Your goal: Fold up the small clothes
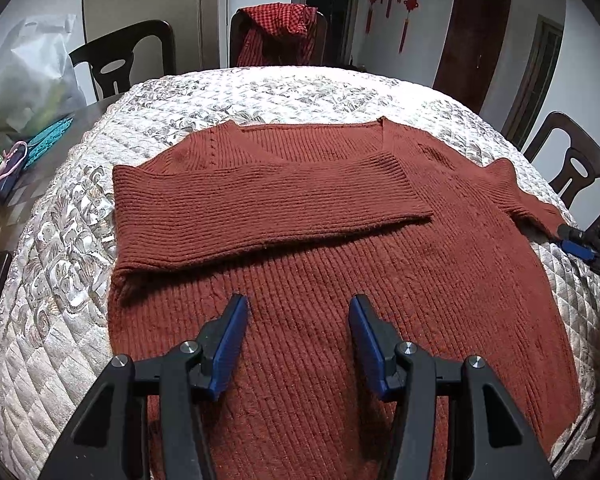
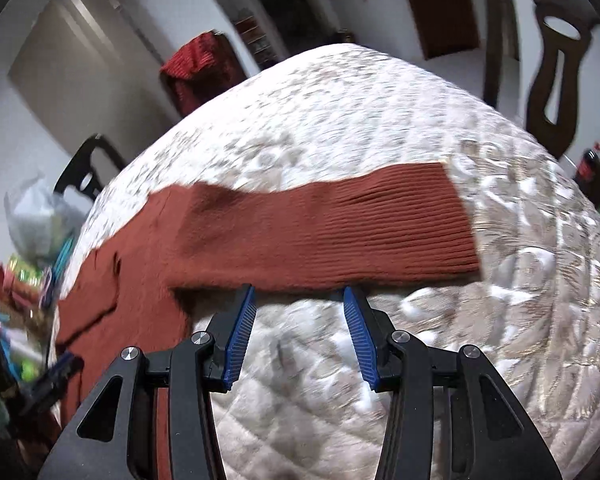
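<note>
A rust-red ribbed sweater (image 1: 320, 264) lies flat on the quilted table cover (image 1: 60, 320). Its left sleeve (image 1: 268, 204) is folded across the chest. Its right sleeve (image 1: 512, 192) stretches out sideways to the right; it also shows in the right wrist view (image 2: 340, 232), lying straight on the cover. My left gripper (image 1: 298, 340) is open and empty, just above the sweater's lower body. My right gripper (image 2: 300, 328) is open and empty, its fingertips at the near edge of the outstretched sleeve. It shows at the right edge of the left wrist view (image 1: 580, 244).
Dark wooden chairs (image 1: 580, 168) stand around the table, one draped with a red checked cloth (image 1: 280, 32). A plastic bag (image 1: 28, 76) and coloured clutter (image 1: 8, 160) sit at the table's left side. A bottle (image 2: 588, 164) stands beyond the right edge.
</note>
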